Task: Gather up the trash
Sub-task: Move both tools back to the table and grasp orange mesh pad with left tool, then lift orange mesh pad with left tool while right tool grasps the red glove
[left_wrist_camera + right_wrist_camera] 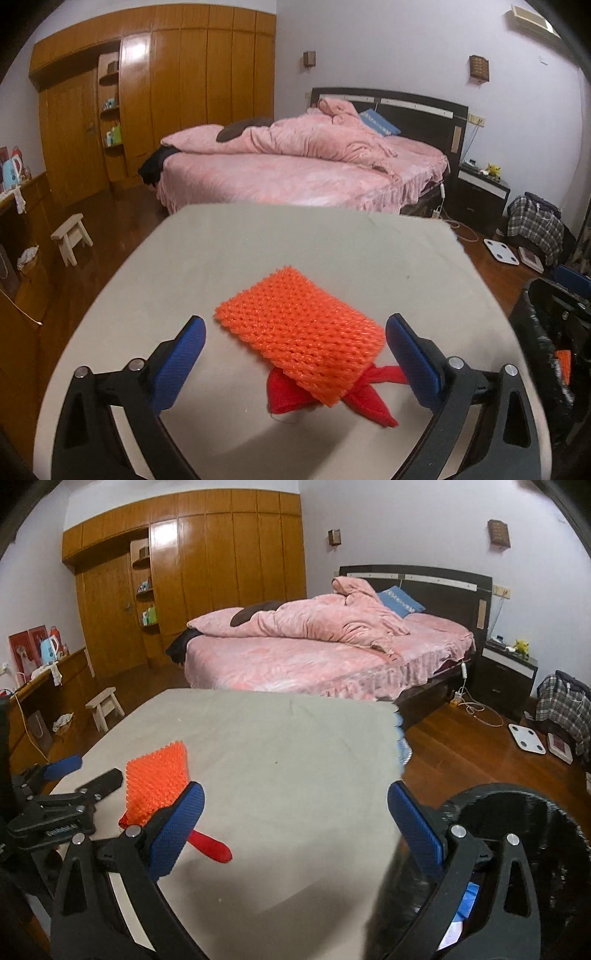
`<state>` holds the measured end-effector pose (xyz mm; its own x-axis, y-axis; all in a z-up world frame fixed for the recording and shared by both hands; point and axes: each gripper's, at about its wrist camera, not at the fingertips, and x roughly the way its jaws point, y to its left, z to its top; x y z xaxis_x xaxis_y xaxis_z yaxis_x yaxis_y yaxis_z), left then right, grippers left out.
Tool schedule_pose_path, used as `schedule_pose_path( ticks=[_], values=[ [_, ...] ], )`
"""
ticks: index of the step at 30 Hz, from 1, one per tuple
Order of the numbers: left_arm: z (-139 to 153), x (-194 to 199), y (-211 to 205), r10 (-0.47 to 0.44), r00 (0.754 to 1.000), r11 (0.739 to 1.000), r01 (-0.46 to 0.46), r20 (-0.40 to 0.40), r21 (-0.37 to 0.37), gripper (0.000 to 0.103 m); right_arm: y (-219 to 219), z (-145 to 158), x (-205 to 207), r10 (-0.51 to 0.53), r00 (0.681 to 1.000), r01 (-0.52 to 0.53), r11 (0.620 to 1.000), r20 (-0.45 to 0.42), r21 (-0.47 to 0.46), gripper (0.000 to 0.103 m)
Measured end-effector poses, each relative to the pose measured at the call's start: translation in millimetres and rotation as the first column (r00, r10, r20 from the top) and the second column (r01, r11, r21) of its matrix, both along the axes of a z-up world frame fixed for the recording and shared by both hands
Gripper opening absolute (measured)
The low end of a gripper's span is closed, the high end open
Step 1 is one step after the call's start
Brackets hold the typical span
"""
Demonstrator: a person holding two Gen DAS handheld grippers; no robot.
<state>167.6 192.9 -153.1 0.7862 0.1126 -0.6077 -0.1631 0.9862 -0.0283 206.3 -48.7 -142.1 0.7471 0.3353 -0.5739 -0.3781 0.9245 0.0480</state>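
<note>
Orange foam net [301,332] and red ribbon [369,406] are left on the bench [221,251], uncollected. Left gripper [295,354] is held wide open around the net, nothing gripped. Right gripper [295,827] is open, empty, beside the black bin [517,830].

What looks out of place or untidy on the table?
An orange foam net lies askew on the table, on top of a crumpled red cloth, between the fingers of the open left gripper. Nothing looks spilled.

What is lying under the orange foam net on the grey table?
A red fabric strip pokes out from beneath the orange foam mesh sleeve, at its near end on the grey table. How far it extends underneath is hidden.
</note>
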Motion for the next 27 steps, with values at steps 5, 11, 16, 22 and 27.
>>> schedule_pose_path(
  ticks=[5,11,16,22,27],
  values=[
    [-17.3,20.9,6.8,-0.004,0.999,1.0,0.003,-0.054,-0.029,0.091,15.6,-8.3,8.0,0.015,1.0,-0.015,1.0,-0.01,-0.014,0.097],
    [-37.8,36.1,13.7,-0.012,0.994,0.998,0.005,-0.111,-0.065,0.085,21.3,-18.1,11.9,0.031,0.999,-0.032,0.999,-0.019,-0.038,0.097],
    [-45.0,41.3,15.5,-0.046,0.989,0.994,0.031,-0.14,-0.109,0.076,24.6,-23.8,13.2,0.03,0.999,-0.031,0.998,-0.03,-0.047,0.097],
    [-42.9,41.6,12.1,-0.07,0.989,0.991,0.054,-0.127,-0.121,0.048,26.9,-24.9,11.5,0.033,0.999,-0.035,0.998,-0.03,-0.059,0.097],
    [-35.2,37.4,7.9,-0.068,0.993,0.993,0.059,-0.091,-0.101,0.035,23.3,-22.4,12.0,0.03,0.999,-0.031,0.998,-0.025,-0.059,0.097]
  ],
)
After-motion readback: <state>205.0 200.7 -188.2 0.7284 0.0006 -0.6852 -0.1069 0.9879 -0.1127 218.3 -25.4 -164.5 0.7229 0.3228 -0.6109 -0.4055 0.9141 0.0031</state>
